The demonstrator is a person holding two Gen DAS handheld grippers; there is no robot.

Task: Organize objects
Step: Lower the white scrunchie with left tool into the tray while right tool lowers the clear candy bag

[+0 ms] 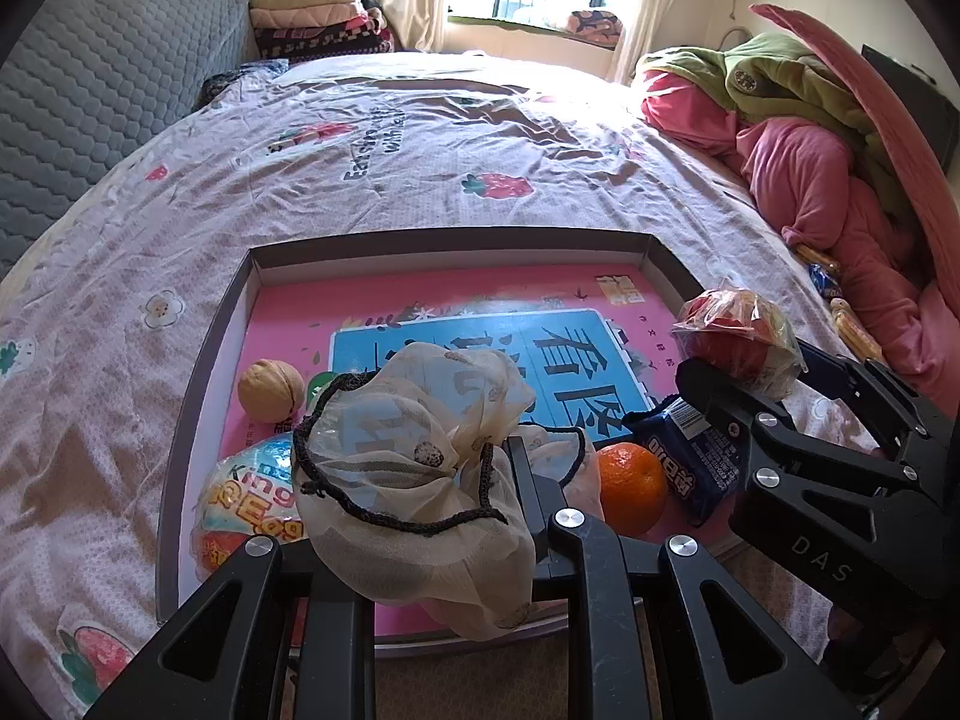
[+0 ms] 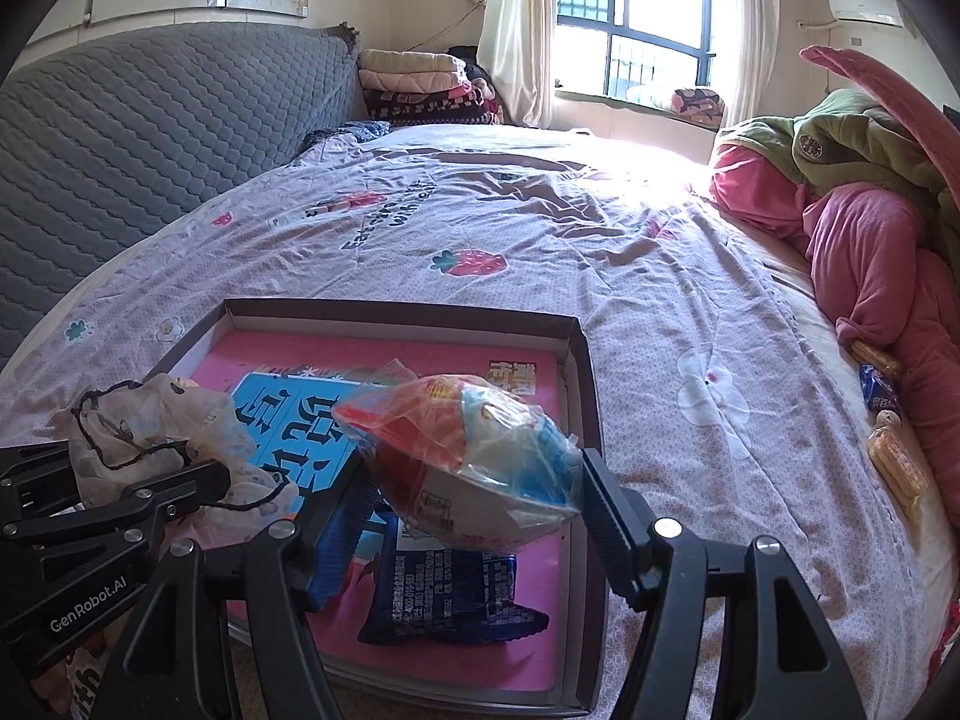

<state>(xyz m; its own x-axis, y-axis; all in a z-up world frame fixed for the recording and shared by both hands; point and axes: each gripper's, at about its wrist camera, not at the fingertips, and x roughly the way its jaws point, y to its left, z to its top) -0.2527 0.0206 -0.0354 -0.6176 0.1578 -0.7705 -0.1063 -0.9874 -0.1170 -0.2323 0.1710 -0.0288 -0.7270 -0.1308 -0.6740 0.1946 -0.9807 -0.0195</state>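
Observation:
A shallow box lid (image 1: 210, 330) with a pink printed floor lies on the bed; it also shows in the right wrist view (image 2: 591, 396). My left gripper (image 1: 414, 516) is shut on a cream mesh drawstring bag (image 1: 408, 438), held over the lid's near edge; the bag also shows in the right wrist view (image 2: 150, 426). My right gripper (image 2: 474, 480) is shut on a plastic-wrapped toy egg (image 2: 474, 456), held above the lid's right side; that egg also shows in the left wrist view (image 1: 738, 342). In the lid lie a walnut (image 1: 270, 390), an orange (image 1: 630, 486), a blue snack packet (image 1: 690, 456) and a second wrapped egg (image 1: 246, 498).
The bed sheet (image 1: 420, 168) has strawberry prints. A pile of pink and green bedding (image 1: 828, 180) lies at the right, with several small snack packets (image 2: 894, 462) beside it. A grey quilted headboard (image 1: 90, 90) stands at the left. Folded blankets (image 1: 318, 24) are stacked at the back.

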